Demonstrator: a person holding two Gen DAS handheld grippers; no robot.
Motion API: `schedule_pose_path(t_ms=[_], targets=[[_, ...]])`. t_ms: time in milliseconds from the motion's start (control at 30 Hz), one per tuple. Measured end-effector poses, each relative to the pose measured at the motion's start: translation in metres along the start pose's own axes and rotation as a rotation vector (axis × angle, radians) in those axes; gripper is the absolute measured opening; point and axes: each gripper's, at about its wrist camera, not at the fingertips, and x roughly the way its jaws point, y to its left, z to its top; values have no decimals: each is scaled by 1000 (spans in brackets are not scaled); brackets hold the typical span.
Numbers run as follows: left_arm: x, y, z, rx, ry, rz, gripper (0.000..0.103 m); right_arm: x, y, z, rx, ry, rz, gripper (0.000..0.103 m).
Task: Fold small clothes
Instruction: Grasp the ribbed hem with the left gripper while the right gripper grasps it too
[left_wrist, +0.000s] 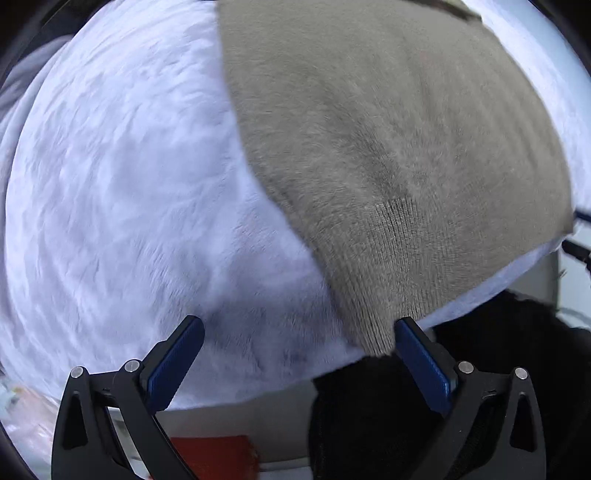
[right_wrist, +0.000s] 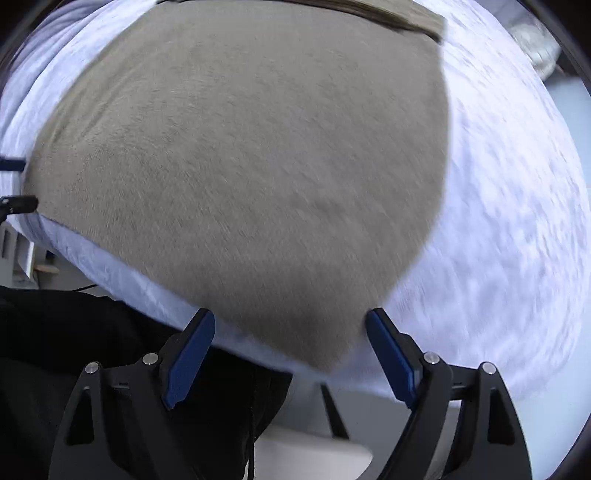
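Note:
A taupe knit cloth (left_wrist: 388, 147) lies flat on a white fluffy cover (left_wrist: 122, 192). Its near left corner reaches down beside the right pad of my left gripper (left_wrist: 299, 334), which stands open over the cover's edge with nothing between its pads. In the right wrist view the same cloth (right_wrist: 240, 166) fills the middle, and its near right corner comes to a point between the blue pads of my right gripper (right_wrist: 290, 328). That gripper is open too, and its pads do not press on the cloth. The cloth's far edge looks folded over into a thicker band.
The white cover (right_wrist: 517, 221) ends just below both grippers. Below that edge are a person's black clothing (left_wrist: 388, 413), a pale floor and a red-orange object (left_wrist: 218, 456). The tip of the other gripper (right_wrist: 18, 203) shows at the left of the right wrist view.

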Motion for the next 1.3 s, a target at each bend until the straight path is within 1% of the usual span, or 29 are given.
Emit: schedule_pose_path(t_ms=[67, 100, 133, 167, 200, 233, 267, 300, 333, 367, 400, 500, 533, 567, 600, 633, 667, 733, 800, 833, 867, 933, 967, 1000, 1033, 1067, 1100, 1200, 1300], targets=[[-5, 11, -2, -81, 7, -102, 103, -5, -28, -16, 150, -9, 88, 87], [-3, 24, -11, -108, 10, -145, 103, -5, -43, -26, 227, -7, 116, 87], [-4, 41, -10, -125, 9, -177, 103, -2, -57, -27, 302, -3, 146, 86], [-1, 75, 3, -130, 6, -186, 103, -2, -70, -36, 354, -2, 176, 81], [-1, 81, 31, -132, 7, -187, 103, 1, -76, -39, 395, 1, 201, 73], [1, 84, 59, -136, 14, -191, 103, 4, -81, -37, 420, 4, 227, 71], [4, 81, 75, -143, 24, -198, 103, 5, -87, -34, 433, 1, 247, 70], [9, 71, 73, -153, 28, -200, 103, 6, -90, -28, 440, -3, 266, 70], [17, 72, 74, -164, 32, -197, 103, 10, -89, -18, 433, -2, 280, 70], [31, 79, 77, -174, 38, -198, 103, 14, -91, -8, 432, 4, 285, 70], [30, 85, 82, -190, 37, -208, 103, 18, -92, 1, 434, 11, 284, 71], [15, 113, 60, -259, 25, -269, 103, 29, -96, 17, 455, 14, 286, 72], [10, 136, 65, -260, 27, -272, 103, 30, -97, 16, 468, 12, 293, 72], [9, 137, 62, -257, 33, -265, 103, 33, -100, 9, 472, 6, 301, 72], [6, 137, 63, -248, 37, -260, 102, 30, -107, 14, 474, 1, 312, 71], [0, 126, 56, -233, 33, -265, 95, 27, -108, 9, 476, -2, 325, 71], [-4, 121, 57, -214, 28, -267, 92, 25, -110, 6, 478, -7, 339, 70], [-8, 106, 59, -193, 26, -266, 91, 22, -117, 8, 472, -18, 367, 70], [11, 100, 62, -179, 54, -229, 90, 21, -122, 14, 461, -24, 378, 70], [8, 97, 60, -180, 65, -205, 84, 22, -122, 13, 456, -17, 372, 70], [8, 93, 64, -187, 65, -187, 80, 20, -122, 12, 454, -8, 370, 70], [5, 90, 72, -180, 60, -160, 59, 21, -122, 17, 444, 10, 364, 65], [2, 90, 74, -167, 57, -149, 54, 25, -103, 16, 435, 11, 366, 55], [-1, 92, 74, -158, 55, -142, 45, 22, -104, 17, 417, 7, 367, 35], [-4, 94, 74, -155, 55, -141, 33, 22, -102, 18, 383, 3, 375, 24], [-9, 96, 73, -154, 56, -150, 25, 21, -101, 18, 375, 3, 393, 14], [-15, 95, 72, -153, 57, -167, 14, 19, -100, 19, 368, 2, 400, 14], [-23, 100, 72, -129, 44, -162, 11, 11, -100, 23, 349, -8, 411, 12], [-37, 93, 68, -133, 35, -169, 10, 1, -103, 24, 339, -23, 428, 12]])
